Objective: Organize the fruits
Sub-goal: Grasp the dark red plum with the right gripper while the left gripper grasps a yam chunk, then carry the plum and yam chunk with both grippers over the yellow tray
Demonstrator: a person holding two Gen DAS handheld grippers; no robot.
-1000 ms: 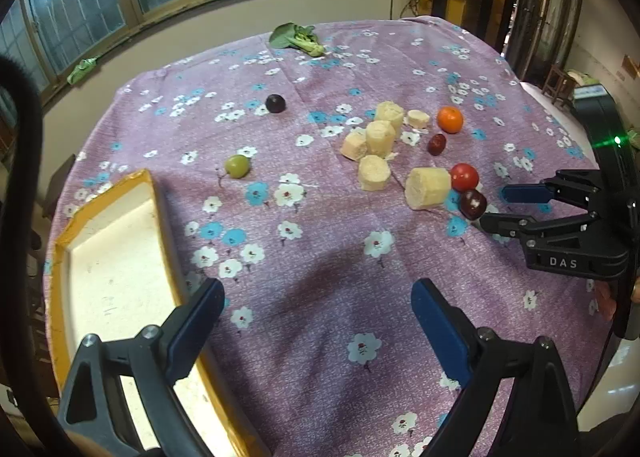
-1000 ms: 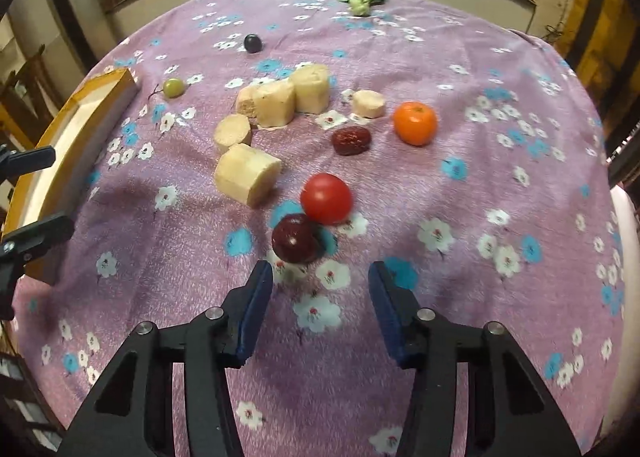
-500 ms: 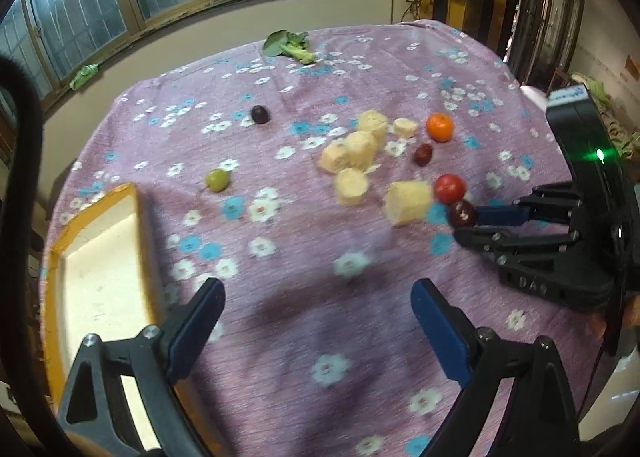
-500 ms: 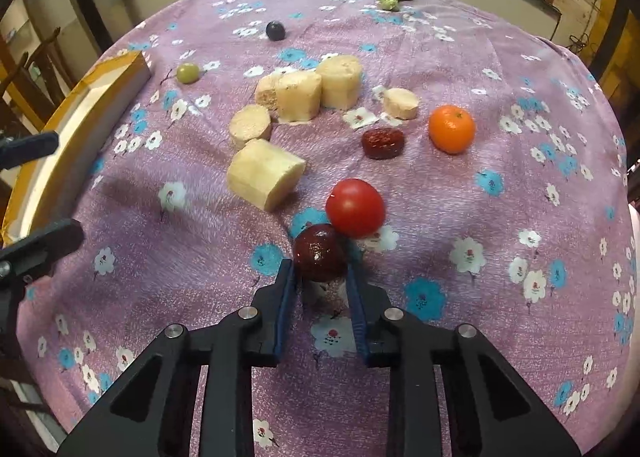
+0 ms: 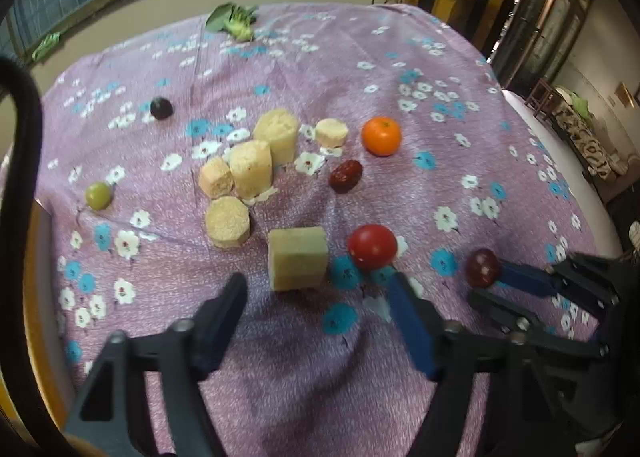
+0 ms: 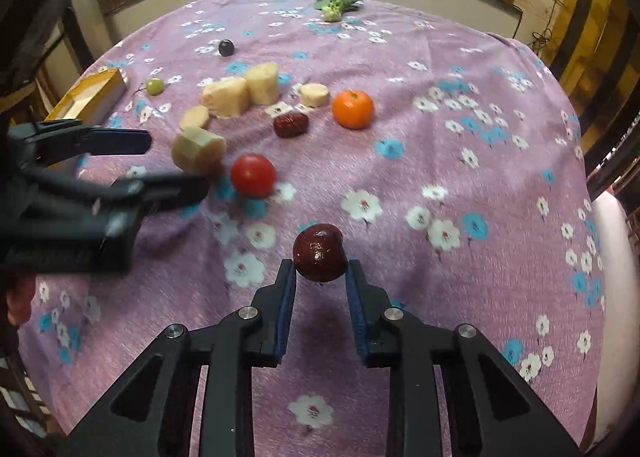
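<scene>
My right gripper (image 6: 320, 281) is shut on a dark red plum (image 6: 319, 252) and holds it above the purple flowered cloth; the plum also shows in the left wrist view (image 5: 482, 268). My left gripper (image 5: 320, 293) is open and empty, its fingers just short of a pale cut chunk (image 5: 297, 257) and a red tomato (image 5: 372, 247). An orange (image 5: 381, 135), a red date (image 5: 346, 175), a green grape (image 5: 98, 196) and a dark grape (image 5: 161, 108) lie on the cloth.
Several pale cut chunks (image 5: 252, 169) lie in a cluster at mid table. A yellow-rimmed white tray (image 6: 94, 95) stands at the left edge. A leafy green (image 6: 336, 5) lies at the far edge by the window wall.
My right gripper has lifted the dark red plum off the cloth and drawn back to the right. My left gripper has moved forward to the chunk and tomato.
</scene>
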